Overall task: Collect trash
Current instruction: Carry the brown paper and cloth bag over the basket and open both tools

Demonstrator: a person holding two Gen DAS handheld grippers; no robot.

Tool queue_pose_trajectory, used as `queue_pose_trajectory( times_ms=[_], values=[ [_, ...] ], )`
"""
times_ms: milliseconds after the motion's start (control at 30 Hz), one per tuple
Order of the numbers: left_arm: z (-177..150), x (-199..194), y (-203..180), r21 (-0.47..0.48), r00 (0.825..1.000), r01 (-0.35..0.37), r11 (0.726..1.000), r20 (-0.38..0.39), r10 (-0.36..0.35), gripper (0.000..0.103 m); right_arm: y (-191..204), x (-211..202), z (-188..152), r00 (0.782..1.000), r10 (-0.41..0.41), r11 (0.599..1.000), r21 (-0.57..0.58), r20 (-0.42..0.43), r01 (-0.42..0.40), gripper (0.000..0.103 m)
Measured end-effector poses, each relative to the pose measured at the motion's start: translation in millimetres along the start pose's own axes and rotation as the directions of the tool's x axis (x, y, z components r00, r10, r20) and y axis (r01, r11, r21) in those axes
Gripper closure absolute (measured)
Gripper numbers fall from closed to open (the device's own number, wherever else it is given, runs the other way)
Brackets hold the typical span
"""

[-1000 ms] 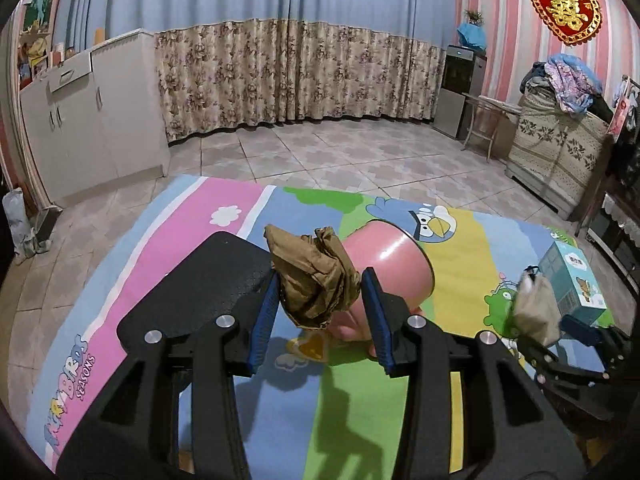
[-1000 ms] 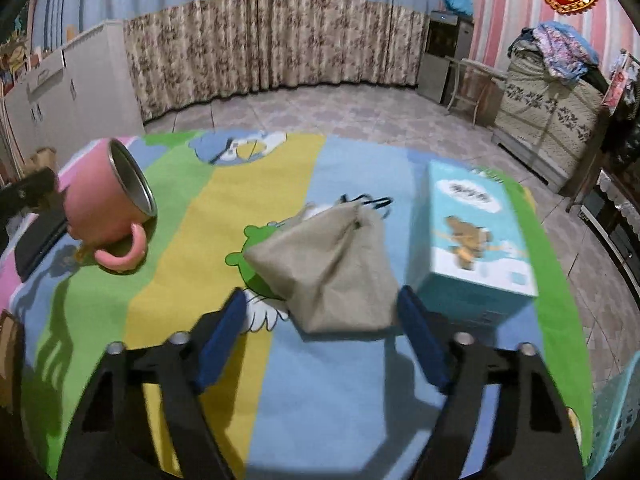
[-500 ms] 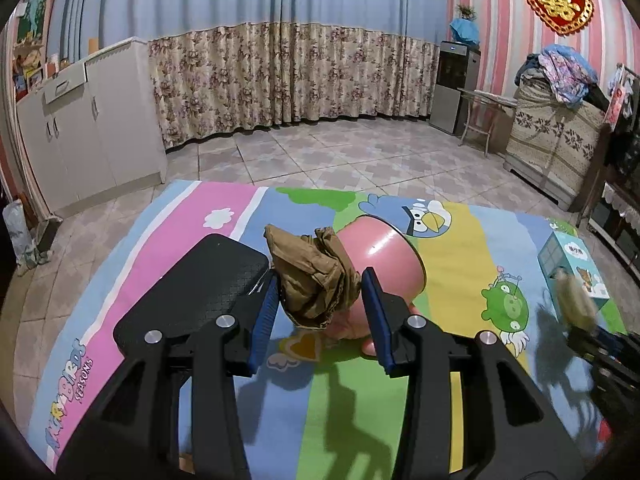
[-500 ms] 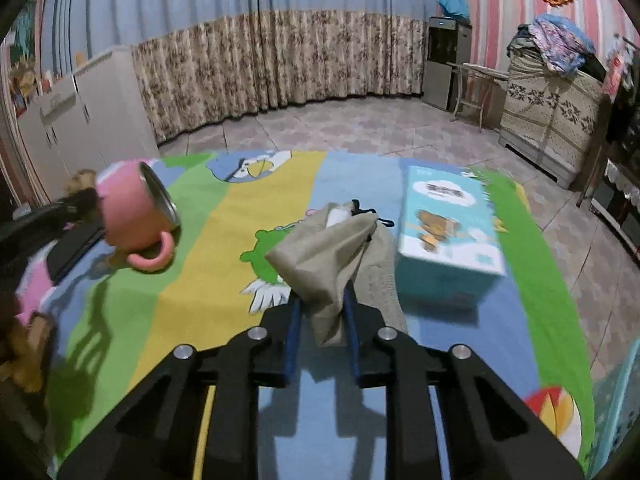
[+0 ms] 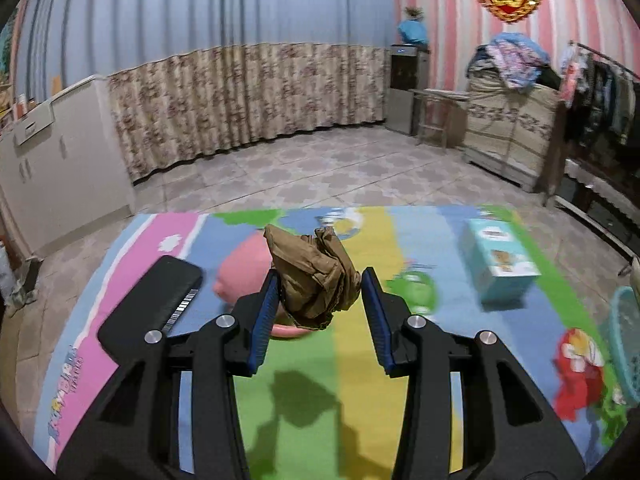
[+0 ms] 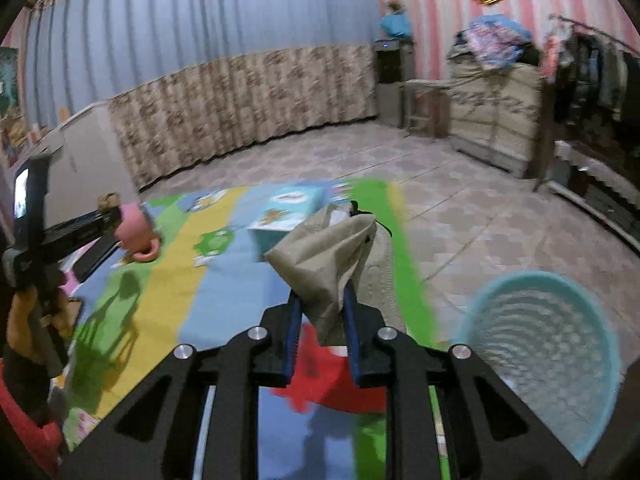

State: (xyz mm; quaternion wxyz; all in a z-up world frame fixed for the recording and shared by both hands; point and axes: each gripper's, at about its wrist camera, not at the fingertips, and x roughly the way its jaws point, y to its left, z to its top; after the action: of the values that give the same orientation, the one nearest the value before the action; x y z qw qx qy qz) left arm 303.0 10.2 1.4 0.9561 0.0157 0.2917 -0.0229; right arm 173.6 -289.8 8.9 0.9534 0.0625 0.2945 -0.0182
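Left tongs (image 5: 316, 300) clamp a brown paper wad (image 5: 314, 276); right tongs (image 6: 320, 320) pinch a grey bag (image 6: 328, 256) — both light, soft, crushable; grip mid-bulk.

Both wrist cams look forward-down, low over shared play mat (image 5: 360, 380), toward curtains (image 6: 248, 96).

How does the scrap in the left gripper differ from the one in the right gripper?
The brown wad in the left gripper is dark and tightly crumpled; the beige scrap in the right gripper is pale and in broad, flatter folds. The wad holds the fingers well apart; the scrap is pinched thin. Both are clamped, held above the colourful mat.
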Motion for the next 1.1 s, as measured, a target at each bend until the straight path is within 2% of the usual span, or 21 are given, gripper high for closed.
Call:
queue_pose_trajectory(
  times_ms=[200,267,600,867,1100],
  values=[
    [-6.3,-23.4,-55.2,0.018,0.996,0.086,0.996,-0.003,-0.086,0.062,-69.0,-30.5,-6.9,0.994,-0.086,0.991,0.112,0.069,0.078,0.083],
    [-8.6,-28.7,-71.1,0.033,0.995,0.096,0.995,0.000,-0.096,0.062,-90.1,-36.4,-10.1,0.992,-0.102,0.985,0.149,0.077,0.090,0.083],
    [-25.1,-55.1,-170.9,0.105,0.976,0.216,0.971,0.011,-0.218,0.062,-157.7,-48.4,-23.0,0.980,-0.180,0.964,0.211,0.084,0.158,0.083],
    [-37.1,-62.4,-229.9,0.143,0.955,0.295,0.945,-0.022,-0.295,0.062,-185.9,-50.9,-32.0,0.978,-0.195,0.957,0.234,0.075,0.173,0.083],
    [-51.4,-71.0,-289.3,0.237,0.939,0.339,0.910,-0.032,-0.342,0.062,-194.4,-41.8,-34.0,0.980,-0.196,0.965,0.185,0.036,0.186,0.083]
  ],
)
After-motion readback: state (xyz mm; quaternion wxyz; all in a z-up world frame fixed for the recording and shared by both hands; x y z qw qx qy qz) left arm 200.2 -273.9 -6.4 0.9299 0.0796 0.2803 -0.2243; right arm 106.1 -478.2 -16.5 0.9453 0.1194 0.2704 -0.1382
